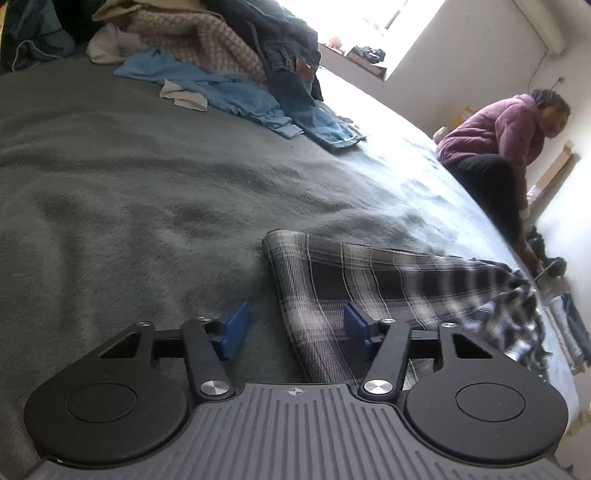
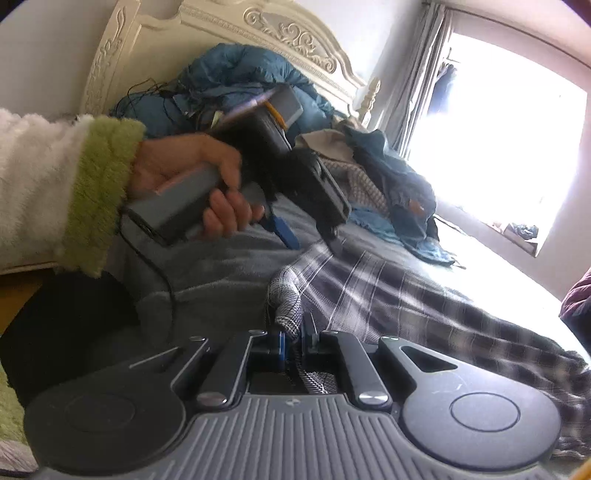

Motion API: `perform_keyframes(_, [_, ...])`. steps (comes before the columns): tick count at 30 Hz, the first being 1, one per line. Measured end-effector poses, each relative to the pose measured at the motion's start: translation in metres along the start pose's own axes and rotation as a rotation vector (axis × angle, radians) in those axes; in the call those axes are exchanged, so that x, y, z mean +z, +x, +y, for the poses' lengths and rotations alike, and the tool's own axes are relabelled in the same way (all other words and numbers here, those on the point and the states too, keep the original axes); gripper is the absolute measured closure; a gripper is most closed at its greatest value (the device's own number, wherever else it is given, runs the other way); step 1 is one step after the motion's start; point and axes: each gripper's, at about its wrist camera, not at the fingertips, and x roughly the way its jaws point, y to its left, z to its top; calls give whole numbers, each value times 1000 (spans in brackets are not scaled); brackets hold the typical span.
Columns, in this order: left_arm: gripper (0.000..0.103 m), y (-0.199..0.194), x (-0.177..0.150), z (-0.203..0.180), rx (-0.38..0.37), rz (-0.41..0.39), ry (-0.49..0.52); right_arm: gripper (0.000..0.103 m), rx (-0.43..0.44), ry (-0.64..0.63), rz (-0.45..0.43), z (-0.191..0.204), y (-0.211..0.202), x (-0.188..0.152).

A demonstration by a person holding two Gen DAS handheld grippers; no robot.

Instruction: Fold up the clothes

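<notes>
Right gripper (image 2: 291, 341): nearest in its own view, pressed together and pinching a bunched corner of the plaid shirt (image 2: 388, 295), which drapes away from it.
Left gripper (image 1: 291, 326): spread, low over the blanket (image 1: 129, 192); the shirt's folded edge lies between the blue pads (image 1: 236, 325) with no pad pressing on it (the right pad sits over the cloth).
Shirt, place: on the near part of the bed, trailing to the right toward the bed's edge.
Shirt, handling: looks light, soft and limp, likely to sag and slide from a loose grip; best taken at a corner or along the folded edge, one layer-bundle at a time.
Open room: a wide bare stretch of blanket left and beyond the shirt, good for laying it flat.
Edges: the bed's right side drops off close to the trailing cloth.
Far: a heap of clothes (image 1: 229, 48) near the headboard (image 2: 221, 26); a person (image 1: 498, 147) beside the bed, far right.
</notes>
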Motion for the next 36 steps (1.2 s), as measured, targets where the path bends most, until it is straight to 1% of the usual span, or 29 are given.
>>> perform_keyframes(3, [54, 9, 5, -8, 23, 5, 28, 95, -9, 3, -23, -2, -5, 2])
perform_keyframes(5, [62, 14, 8, -12, 37, 9, 37, 95, -9, 8, -33, -3, -8, 3])
perform_keyframes(6, [67, 17, 9, -14, 48, 13, 38, 95, -8, 10, -36, -5, -7, 3])
perform_keyframes(7, [75, 19, 10, -15, 55, 14, 35, 95, -7, 13, -38, -6, -5, 3])
perform_keyframes(10, [90, 21, 11, -14, 69, 9, 1, 95, -2, 25, -46, -11, -5, 3])
perform_keyframes(13, [97, 20, 13, -13, 75, 1, -47, 95, 2, 37, -55, -16, -6, 3])
perform_keyframes(18, [100, 17, 19, -24, 96, -24, -79, 95, -18, 85, -91, -33, -13, 7])
perform_keyframes(21, [100, 16, 29, -36, 82, -46, -90, 95, -39, 130, -111, -50, -18, 9])
perform_keyframes(23, [100, 18, 37, -51, 74, -56, -79, 95, -60, 161, -125, -63, -22, 10])
perform_keyframes(29, [100, 45, 58, -111, 48, -65, -6, 95, -174, 271, -158, -116, -33, 5])
perform_keyframes(36, [100, 96, 73, -196, 20, -48, 104, 96, -292, 450, -170, -192, -47, -26])
